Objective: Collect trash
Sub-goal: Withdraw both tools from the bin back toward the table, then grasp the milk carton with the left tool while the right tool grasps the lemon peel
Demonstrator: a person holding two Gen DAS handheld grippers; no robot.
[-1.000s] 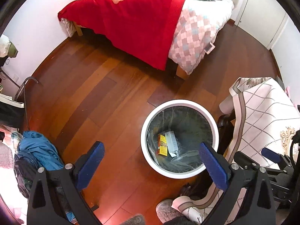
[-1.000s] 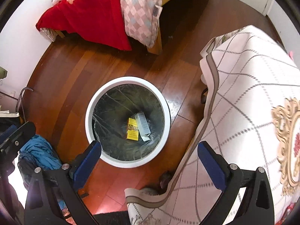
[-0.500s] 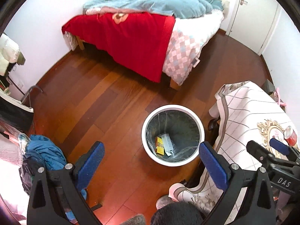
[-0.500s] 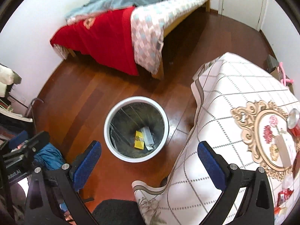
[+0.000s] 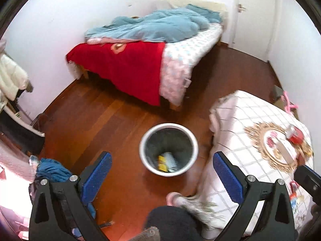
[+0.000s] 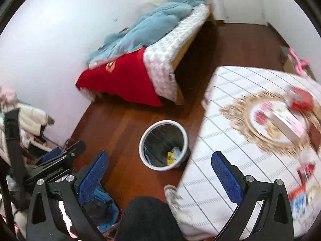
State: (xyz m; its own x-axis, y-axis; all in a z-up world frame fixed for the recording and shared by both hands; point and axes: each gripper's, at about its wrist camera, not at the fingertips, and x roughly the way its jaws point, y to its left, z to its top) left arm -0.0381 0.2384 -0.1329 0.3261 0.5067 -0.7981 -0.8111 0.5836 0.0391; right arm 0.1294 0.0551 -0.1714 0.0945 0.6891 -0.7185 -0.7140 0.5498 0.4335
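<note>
A white round trash bin [image 5: 169, 128] with a clear liner stands on the wood floor; it also shows in the right wrist view [image 6: 163, 125]. A yellow packet [image 5: 162, 163] and a pale wrapper lie inside it. My left gripper [image 5: 160, 172] is open and empty, high above the bin. My right gripper [image 6: 159, 168] is open and empty, above the bin and the table edge. On the table [image 6: 230, 140] lie a red can [image 6: 300, 98], a white and pink box [image 6: 286, 123] and small packets [image 6: 305, 172].
A bed [image 5: 140, 60] with a red blanket and blue duvet stands at the back. A blue cloth heap [image 5: 52, 170] lies at the left by a rack. A door [image 5: 252, 16] is at the back right. A slippered foot [image 5: 176, 198] is below.
Both grippers have risen well away from the bin and tilted up. The bin looks smaller, and the table top with its can and box has come into view.
</note>
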